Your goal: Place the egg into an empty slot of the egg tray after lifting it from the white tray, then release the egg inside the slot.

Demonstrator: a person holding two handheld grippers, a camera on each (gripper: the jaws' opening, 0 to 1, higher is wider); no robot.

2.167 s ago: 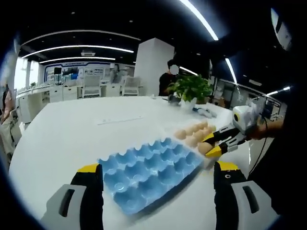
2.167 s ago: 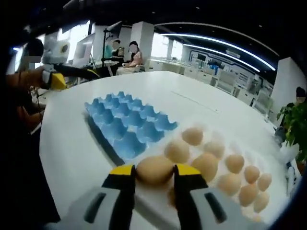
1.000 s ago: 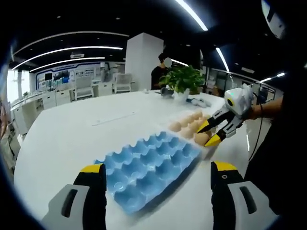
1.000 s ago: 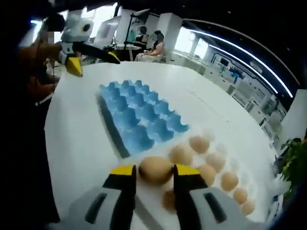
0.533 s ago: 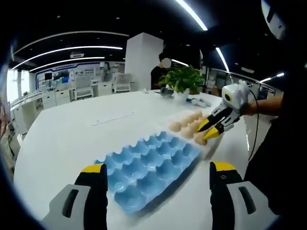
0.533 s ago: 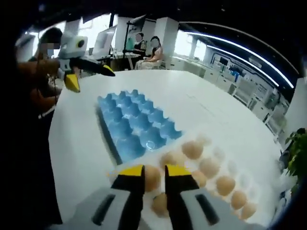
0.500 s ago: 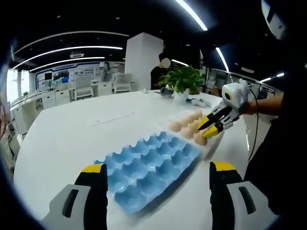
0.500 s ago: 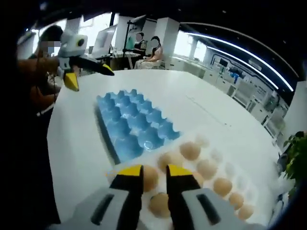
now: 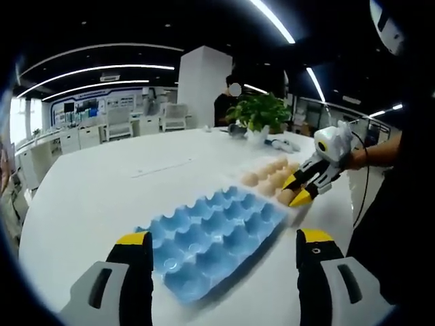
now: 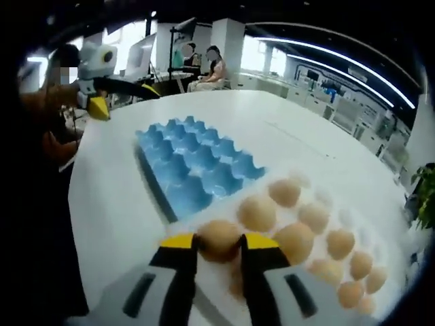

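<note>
In the right gripper view, my right gripper [image 10: 217,246] had its two yellow-tipped jaws clamped on a brown egg [image 10: 219,240], one jaw on each side of it. That egg sat at the near corner of the white plastic tray [image 10: 325,197] that carried the other brown eggs [image 10: 299,241], just above its own row there; whether it touched the tray I could not tell. Just beyond the near corner of the white tray lay the blue moulded egg tray [image 10: 194,166], its cups all bare, resting flat on the white tabletop [image 10: 112,204]. Farther off, past the far end of the blue tray, my left gripper [image 10: 126,92] hung over the tabletop's edge.

In the left gripper view, my left gripper [image 9: 217,248] had its jaws spread wide apart with nothing between them, above the tabletop's near edge. The blue tray [image 9: 211,241] lay straight ahead. Beyond it, my right gripper [image 9: 302,192] pointed down at the white tray's near corner. A green potted plant [image 9: 264,115] stood at the tabletop's far edge.
</note>
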